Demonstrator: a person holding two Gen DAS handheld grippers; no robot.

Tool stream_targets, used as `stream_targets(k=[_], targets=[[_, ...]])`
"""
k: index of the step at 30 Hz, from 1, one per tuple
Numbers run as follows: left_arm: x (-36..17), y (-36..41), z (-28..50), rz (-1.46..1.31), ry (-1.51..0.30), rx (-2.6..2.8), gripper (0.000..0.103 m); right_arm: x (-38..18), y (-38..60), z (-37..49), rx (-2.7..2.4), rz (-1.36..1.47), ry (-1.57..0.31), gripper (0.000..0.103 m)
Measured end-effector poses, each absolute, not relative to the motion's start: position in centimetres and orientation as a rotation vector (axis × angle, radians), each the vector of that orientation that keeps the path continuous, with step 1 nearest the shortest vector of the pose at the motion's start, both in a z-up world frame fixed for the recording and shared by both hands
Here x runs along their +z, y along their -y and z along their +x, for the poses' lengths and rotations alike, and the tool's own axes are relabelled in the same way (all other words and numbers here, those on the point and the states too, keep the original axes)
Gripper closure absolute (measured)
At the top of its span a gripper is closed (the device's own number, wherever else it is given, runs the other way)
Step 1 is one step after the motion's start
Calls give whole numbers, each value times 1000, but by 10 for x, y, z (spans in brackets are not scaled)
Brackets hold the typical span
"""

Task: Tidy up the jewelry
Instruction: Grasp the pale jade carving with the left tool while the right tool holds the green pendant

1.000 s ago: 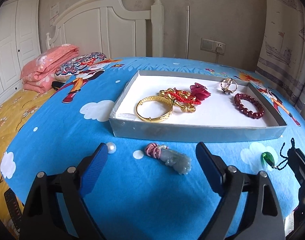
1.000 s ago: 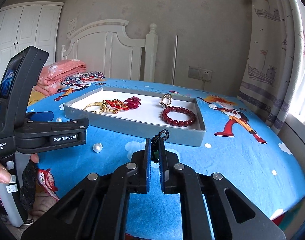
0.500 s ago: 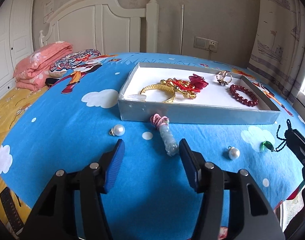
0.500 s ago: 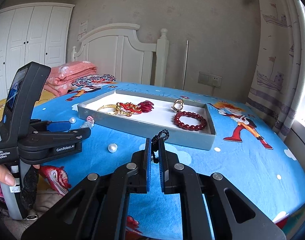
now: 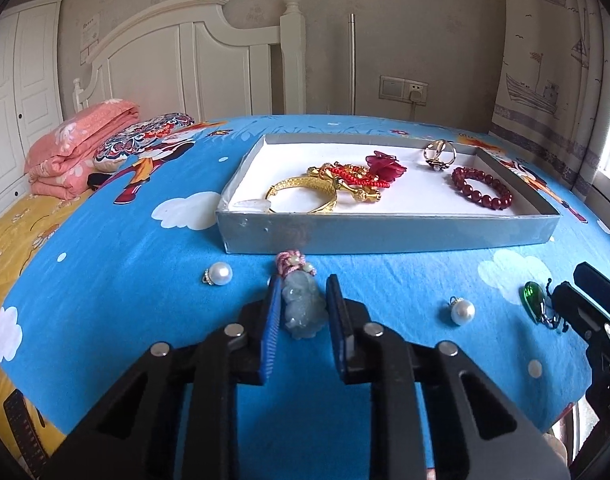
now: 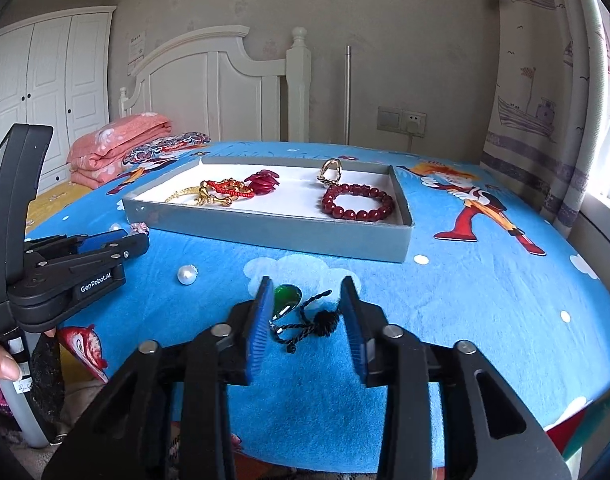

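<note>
- Grey tray [image 5: 385,236] blocks the far side; its near wall stands just beyond the left gripper [image 5: 303,312].
- 2 pearls [image 5: 220,273] [image 5: 462,312] flank it; blue sheet [image 5: 117,280] between lies open.

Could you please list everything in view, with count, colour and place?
tray: 1, grey, on bed
bangle: 1, gold, in tray
red cord piece: 1, red and gold, in tray
bead bracelet: 1, dark red, in tray
ring: 1, gold, in tray
pearls: 2, white, on bedspread
jade pendant: 1, pale green, between left tongs
green pendant: 1, black cord, between right tongs
left tongs: closing
right tongs: opening
</note>
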State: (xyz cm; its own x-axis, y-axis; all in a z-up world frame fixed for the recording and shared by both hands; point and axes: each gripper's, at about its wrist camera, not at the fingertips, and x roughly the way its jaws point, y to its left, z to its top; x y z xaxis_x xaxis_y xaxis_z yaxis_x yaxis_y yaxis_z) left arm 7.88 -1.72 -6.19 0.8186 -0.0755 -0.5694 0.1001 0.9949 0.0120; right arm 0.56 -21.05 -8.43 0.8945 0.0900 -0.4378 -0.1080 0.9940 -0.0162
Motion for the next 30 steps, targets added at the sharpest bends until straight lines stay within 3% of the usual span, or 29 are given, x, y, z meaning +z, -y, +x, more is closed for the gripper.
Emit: stream_targets(k=[12, 13, 16, 17, 21, 24, 25, 26, 27, 30], targets=[[-63, 8, 68, 34, -595, -130, 83, -97, 204, 11, 148, -50, -518, 49], [-63, 8, 68, 33, -594, -130, 83, -96, 202, 10, 163, -60, -514, 65], [-64, 9, 68, 38, -594, -129, 83, -97, 190, 6, 201, -118, -503, 94], [-64, 9, 68, 38, -593, -128, 83, -97, 187, 5, 205, -137, -499, 94], [-64, 10, 68, 36, -592, -130, 80, -97, 187, 5, 222, -133, -500, 94], [-65, 11, 67, 43, -589, -126, 75, -96, 190, 5, 213, -125, -504, 88], [-65, 11, 67, 43, -588, -123, 64, -96, 192, 6, 207, -117, -505, 83], [-65, 10, 68, 42, -590, -115, 43, -96, 195, 6, 201, -105, -507, 80], [-66, 9, 69, 34, -591, -106, 37, -96, 198, 7, 196, -92, -509, 75], [-66, 8, 69, 35, -584, -98, 40, -97, 203, 9, 196, -65, -512, 70]])
